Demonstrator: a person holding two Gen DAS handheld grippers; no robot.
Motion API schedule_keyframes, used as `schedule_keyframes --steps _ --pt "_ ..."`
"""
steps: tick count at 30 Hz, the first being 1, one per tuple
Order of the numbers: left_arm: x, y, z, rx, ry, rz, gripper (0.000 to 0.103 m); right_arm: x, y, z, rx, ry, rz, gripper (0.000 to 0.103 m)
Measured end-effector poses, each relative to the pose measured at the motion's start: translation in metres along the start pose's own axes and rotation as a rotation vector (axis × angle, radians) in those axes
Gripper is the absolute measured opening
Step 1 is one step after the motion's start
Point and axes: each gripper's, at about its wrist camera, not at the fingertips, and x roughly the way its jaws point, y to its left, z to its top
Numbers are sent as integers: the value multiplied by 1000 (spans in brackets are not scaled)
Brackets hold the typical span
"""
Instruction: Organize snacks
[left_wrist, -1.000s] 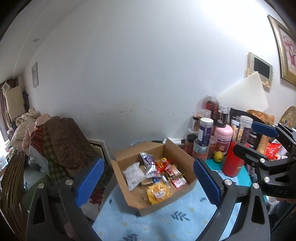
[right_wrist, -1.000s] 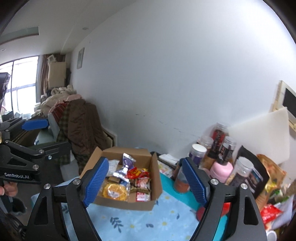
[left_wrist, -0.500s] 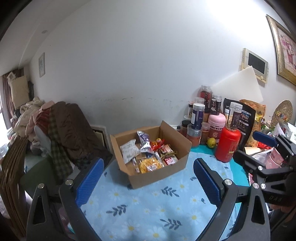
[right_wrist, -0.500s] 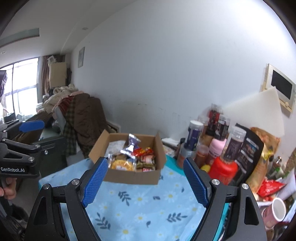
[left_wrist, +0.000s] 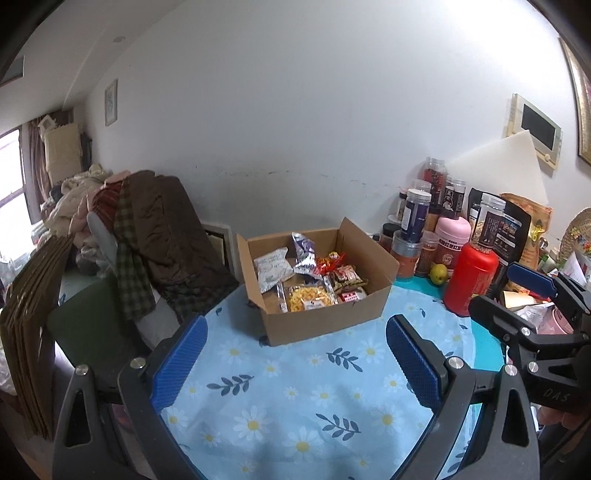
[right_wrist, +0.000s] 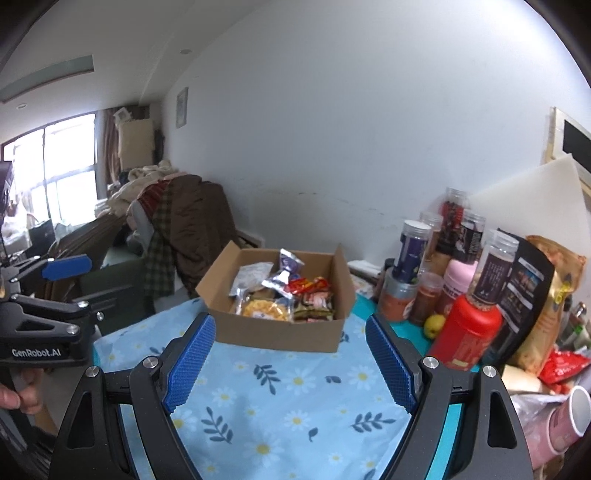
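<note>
Both claws empty and spread wide: left claw (left_wrist: 295, 363) and right claw (right_wrist: 291, 363) hover over the blue daisy-print tablecloth (left_wrist: 295, 398) on the tabletop, short of the open brown cardboard box (left_wrist: 325, 317), touching nothing. Snacks are all in that box: white pouch (left_wrist: 272, 271) at the back left, silver-purple foil packet (left_wrist: 304, 254) sticking up mid-back, red wrappers (left_wrist: 330, 260) to its right, clear pack of yellow crackers (left_wrist: 308, 297) at the front. Looks done or near it, my read only. Risks from here: box is light cardboard on loose cloth, so a pad catching the front wall or a flap would likely shove it or bunch the cloth under it. The upright foil packet probably tips out first if bumped. On the right, tall red bottle (right_wrist: 467, 334) and stacked clear-lidded jars (right_wrist: 412, 254) stand near the box; a wide right-hand sweep could topple them. Small yellow-green fruit (right_wrist: 434, 326) beside the bottle would roll.
</note>
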Motion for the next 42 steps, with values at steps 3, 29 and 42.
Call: schedule_keyframes --steps 3,29,42 --pt "4 3 -2 -17 18 -1 99 4 -1 -1 5 10 25 84" --pt "7 13 -1 -18 42 -33 99 16 1 -6 29 32 85 85" --pt "10 19 1 -12 49 -29 99 16 2 -6 22 37 87 84"
